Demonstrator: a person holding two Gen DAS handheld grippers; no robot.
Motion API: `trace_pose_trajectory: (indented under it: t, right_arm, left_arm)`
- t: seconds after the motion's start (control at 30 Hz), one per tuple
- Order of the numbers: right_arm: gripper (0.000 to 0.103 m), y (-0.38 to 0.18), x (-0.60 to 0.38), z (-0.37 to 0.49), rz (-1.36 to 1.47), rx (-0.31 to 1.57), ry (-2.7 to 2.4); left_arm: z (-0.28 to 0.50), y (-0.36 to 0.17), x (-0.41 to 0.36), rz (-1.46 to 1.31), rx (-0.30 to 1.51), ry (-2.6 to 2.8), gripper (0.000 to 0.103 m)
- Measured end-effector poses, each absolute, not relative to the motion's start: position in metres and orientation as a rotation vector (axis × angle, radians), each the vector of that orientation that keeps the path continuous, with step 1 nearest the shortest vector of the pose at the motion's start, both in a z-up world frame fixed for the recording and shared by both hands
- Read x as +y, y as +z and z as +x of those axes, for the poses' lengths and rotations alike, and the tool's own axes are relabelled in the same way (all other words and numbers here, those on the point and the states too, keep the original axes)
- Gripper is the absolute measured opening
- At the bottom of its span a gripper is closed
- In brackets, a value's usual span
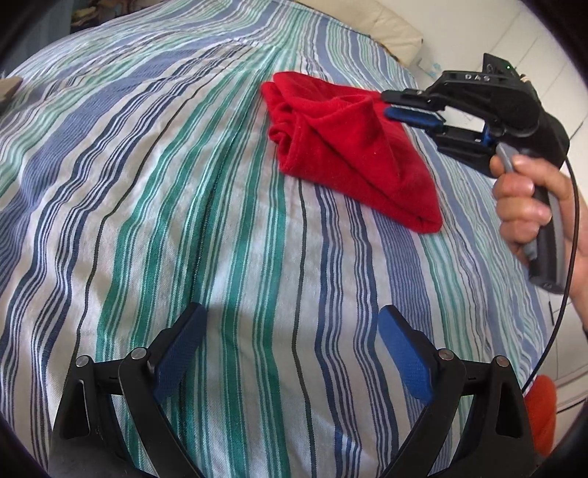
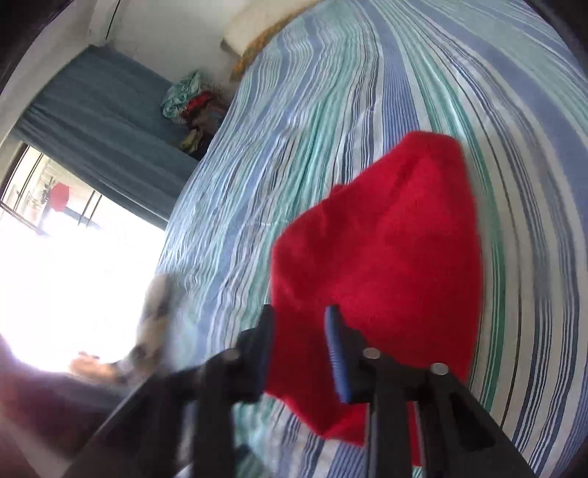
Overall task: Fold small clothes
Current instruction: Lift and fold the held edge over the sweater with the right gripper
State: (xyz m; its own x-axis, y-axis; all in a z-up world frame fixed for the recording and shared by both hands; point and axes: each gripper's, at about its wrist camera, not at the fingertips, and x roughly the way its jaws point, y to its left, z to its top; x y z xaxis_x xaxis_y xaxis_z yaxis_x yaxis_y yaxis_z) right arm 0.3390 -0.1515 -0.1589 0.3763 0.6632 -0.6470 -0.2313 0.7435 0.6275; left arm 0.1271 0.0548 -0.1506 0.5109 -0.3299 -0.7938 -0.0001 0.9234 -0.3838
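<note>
Materials: all soft textile on the bed, hard matt plastic on the tools.

Red garment (image 1: 345, 147) is fleecy, matt cloth with a soft nap. Bedsheet (image 1: 220, 220) is woven striped cotton-like cloth, matt, slightly coarse weave. Left gripper (image 1: 290, 353) has matt black plastic arms, ribbed blue rubbery pads (image 1: 404, 356) and shiny metal pivot pins. Right gripper (image 1: 386, 104) has the same matt black plastic body and a grey plastic trigger. Pillow (image 1: 386, 25) is cream cloth, smooth.
</note>
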Motion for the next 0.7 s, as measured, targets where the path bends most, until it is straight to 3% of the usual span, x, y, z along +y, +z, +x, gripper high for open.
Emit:
trace_pose_trajectory:
  t: [0.23,0.53,0.7]
  right_arm:
    - [0.018,-0.232,-0.065,0.306,0.257,1.143,0.68]
    - [0.018,-0.145,-0.153,0.261,0.187,0.846,0.633]
    - [0.018,-0.17,-0.187,0.255,0.141,0.908,0.587]
  left_arm:
    - [0.109,-0.141,0.062,-0.34,1.019,-0.155,0.095]
    - [0.113,-0.135,0.057,-0.342,0.999,-0.164,0.095]
    - [0.124,-0.129,0.041,-0.318,0.998,-0.185,0.095]
